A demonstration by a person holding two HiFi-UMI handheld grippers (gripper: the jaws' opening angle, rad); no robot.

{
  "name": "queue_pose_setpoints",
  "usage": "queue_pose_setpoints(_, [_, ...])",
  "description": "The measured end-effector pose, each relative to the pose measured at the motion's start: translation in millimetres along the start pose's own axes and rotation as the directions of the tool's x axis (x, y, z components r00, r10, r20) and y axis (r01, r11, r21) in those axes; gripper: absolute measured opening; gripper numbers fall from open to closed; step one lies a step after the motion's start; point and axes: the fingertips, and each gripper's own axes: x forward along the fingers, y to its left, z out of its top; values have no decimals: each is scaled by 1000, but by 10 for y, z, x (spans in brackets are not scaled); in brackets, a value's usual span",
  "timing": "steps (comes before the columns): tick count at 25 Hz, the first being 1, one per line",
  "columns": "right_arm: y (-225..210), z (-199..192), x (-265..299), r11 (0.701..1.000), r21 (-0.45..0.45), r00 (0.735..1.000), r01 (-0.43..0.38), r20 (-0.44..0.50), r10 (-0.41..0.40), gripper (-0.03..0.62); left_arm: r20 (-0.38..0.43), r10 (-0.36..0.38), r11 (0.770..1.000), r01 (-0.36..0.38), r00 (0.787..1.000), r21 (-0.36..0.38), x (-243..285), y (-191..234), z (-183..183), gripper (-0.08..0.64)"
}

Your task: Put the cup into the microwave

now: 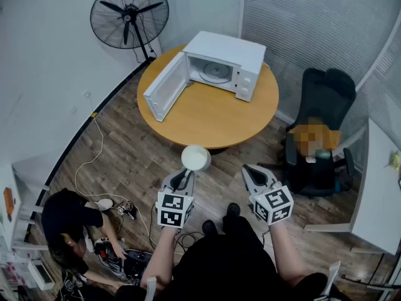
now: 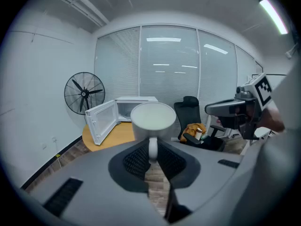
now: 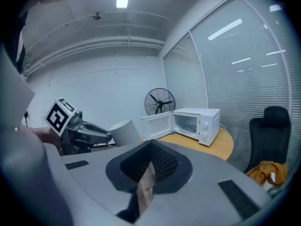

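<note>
Your left claw (image 1: 185, 175) is clamped on the handle (image 2: 153, 148) of a white cup (image 1: 196, 158). The cup is upright in the air over the wood floor (image 1: 125, 162), its open mouth facing up, on your side of the round wooden surface (image 1: 213, 115) and not touching it. Your right claw (image 1: 250, 171) hangs just beside the left one with its jaws drawn together and nothing between them. A white microwave (image 1: 232, 64) stands on the far part of the surface. Its door (image 1: 166, 86) is swung wide open to the left, and the glass turntable (image 1: 217, 72) shows inside. A black standing fan (image 1: 129, 14) is behind the surface on the left, and a black office chair (image 1: 326, 99) is to the right. A person (image 1: 69, 221) crouches on the floor at lower left among cables.
</note>
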Motion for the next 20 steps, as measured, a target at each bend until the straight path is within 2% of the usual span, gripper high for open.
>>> queue_pose_setpoints(8, [79, 20, 0, 1000, -12, 1000, -5, 4, 5, 8, 8, 10, 1000, -10, 1000, 7, -67, 63, 22, 43])
queue_pose_setpoints(12, [113, 21, -15, 999, 34, 1000, 0, 30, -1, 9, 3, 3, 1000, -3, 1000, 10, -116, 59, -6, 43])
queue_pose_setpoints(15, [154, -26, -23, 1000, 22, 1000, 11, 18, -12, 9, 2, -6, 1000, 6, 1000, 13, -138, 43, -35, 43])
queue_pose_setpoints(20, [187, -178, 9, 998, 70, 1000, -10, -7, 10, 9, -27, -1, 999, 2, 1000, 46, -98, 36, -148, 43])
